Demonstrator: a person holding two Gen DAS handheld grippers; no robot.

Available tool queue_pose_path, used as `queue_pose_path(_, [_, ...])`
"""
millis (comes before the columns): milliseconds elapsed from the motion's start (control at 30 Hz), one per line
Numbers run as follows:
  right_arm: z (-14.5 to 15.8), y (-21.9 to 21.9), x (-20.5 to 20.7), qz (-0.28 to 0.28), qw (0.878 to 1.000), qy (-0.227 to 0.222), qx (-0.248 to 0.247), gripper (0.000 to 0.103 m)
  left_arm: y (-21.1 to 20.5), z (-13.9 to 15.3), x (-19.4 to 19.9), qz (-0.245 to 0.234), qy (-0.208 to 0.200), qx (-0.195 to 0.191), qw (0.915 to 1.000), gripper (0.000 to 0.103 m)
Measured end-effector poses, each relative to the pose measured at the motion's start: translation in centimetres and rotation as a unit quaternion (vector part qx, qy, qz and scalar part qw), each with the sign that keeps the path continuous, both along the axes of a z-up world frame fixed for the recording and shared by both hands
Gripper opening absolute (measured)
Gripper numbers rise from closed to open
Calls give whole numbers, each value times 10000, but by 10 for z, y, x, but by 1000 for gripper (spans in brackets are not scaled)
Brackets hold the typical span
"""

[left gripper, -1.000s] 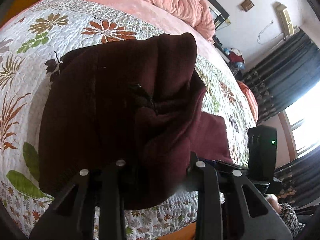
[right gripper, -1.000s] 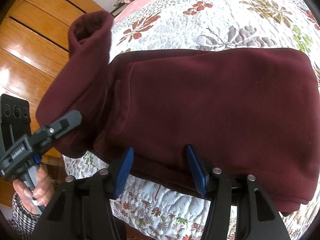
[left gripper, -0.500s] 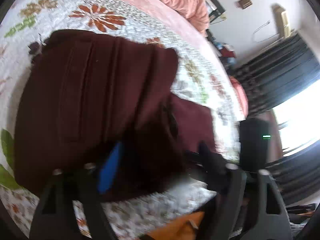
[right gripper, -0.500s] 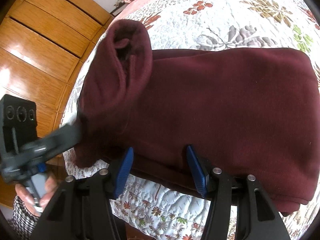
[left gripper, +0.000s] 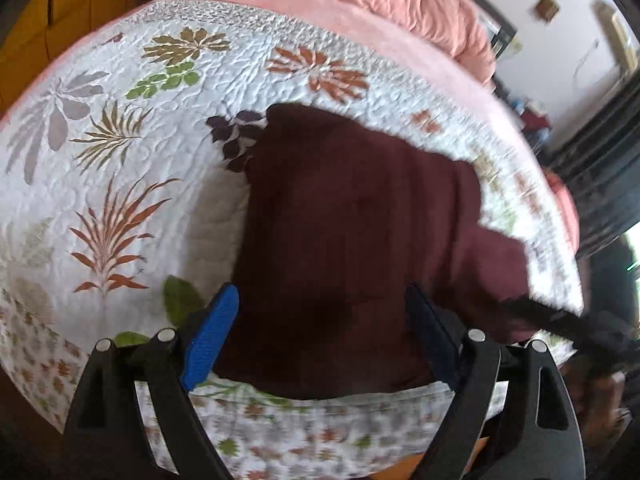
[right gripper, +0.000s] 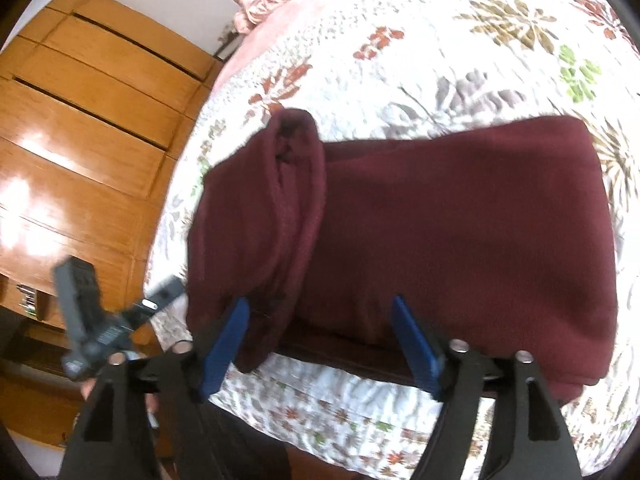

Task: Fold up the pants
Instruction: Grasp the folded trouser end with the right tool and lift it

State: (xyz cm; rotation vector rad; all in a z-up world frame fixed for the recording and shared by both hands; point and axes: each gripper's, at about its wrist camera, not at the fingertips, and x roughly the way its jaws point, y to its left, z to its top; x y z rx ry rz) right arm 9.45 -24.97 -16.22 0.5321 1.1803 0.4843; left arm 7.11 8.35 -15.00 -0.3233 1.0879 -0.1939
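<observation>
Released since a second ago, the pants (left gripper: 352, 240) are lying folded on the bed (left gripper: 120, 184). Left gripper (left gripper: 320, 332) is standing spread. Right gripper (right gripper: 320, 340) is opening, its fingers (right gripper: 224, 340) clear of the cloth.

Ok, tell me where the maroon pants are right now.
The maroon pants lie folded on the floral quilt near the bed's front edge, centred in both wrist views, with a rolled leg end on their wardrobe-side end in the right wrist view.

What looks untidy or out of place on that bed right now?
The maroon pants lie folded on the flowered quilt, but one end is bunched into a thick rumpled roll on top instead of lying flat, and the near edge hangs slightly over the side of the bed.
</observation>
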Motion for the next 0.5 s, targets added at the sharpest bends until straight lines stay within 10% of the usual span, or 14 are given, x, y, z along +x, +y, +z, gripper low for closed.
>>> queue_pose_path(500, [-26, 80, 31, 566, 9972, 486, -6, 91, 33, -26, -20, 682, 380, -556, 9954, 90])
